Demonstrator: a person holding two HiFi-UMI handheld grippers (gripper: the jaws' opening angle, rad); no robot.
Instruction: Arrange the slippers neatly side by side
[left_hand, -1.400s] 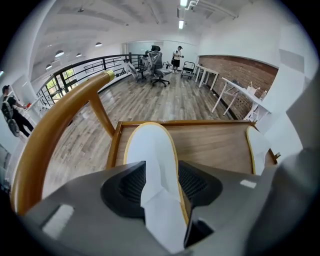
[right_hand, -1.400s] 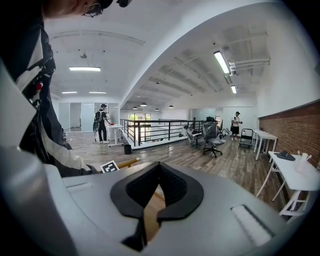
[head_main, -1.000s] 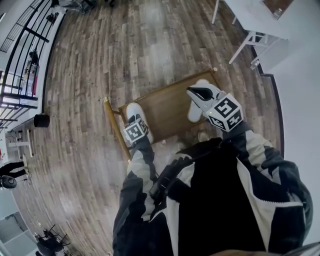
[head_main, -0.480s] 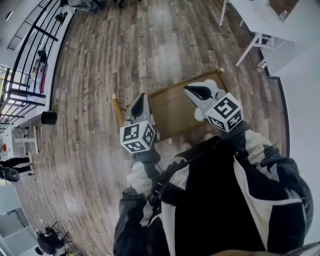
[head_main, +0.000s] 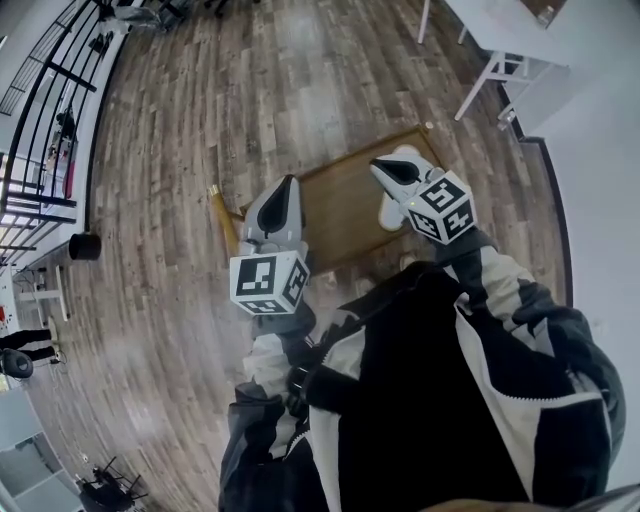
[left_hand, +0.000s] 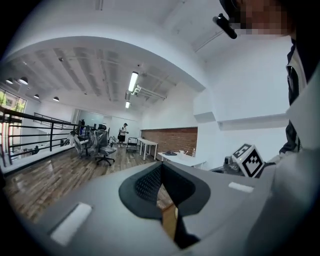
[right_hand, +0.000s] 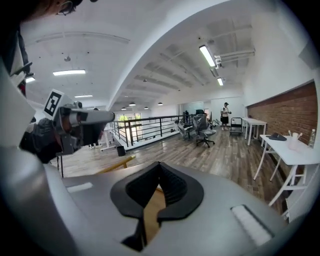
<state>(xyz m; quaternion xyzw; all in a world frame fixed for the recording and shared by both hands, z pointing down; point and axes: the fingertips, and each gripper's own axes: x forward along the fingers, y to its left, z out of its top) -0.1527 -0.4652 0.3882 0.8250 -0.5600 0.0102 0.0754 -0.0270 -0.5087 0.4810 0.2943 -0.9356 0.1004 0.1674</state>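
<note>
Over the low wooden desk (head_main: 340, 215), seen from the head view, both hands are raised in front of the person's black-and-white jacket (head_main: 430, 400). The left gripper (head_main: 289, 182) hangs above the desk's left part and points towards the far side. Its own view shows it clenched, jaw tips meeting with nothing caught between them (only a sliver of wood shows through the gap lower down). The right gripper (head_main: 382, 168) hangs above the desk's far right corner and is clenched in the same way, also empty.

One white slipper (head_main: 390, 212) lies on the right side of the desk, its toe towards the far edge, partly covered by the right gripper and touched by neither gripper. The left gripper hides the desk's left part, so what lies there cannot be told.

Around the desk runs a plank floor (head_main: 200, 120). A white desk (head_main: 520, 35) stands at the far right and a black railing (head_main: 40, 100) runs along the left. From the left gripper view the other gripper's marker cube (left_hand: 248, 160) shows at the right, well apart.
</note>
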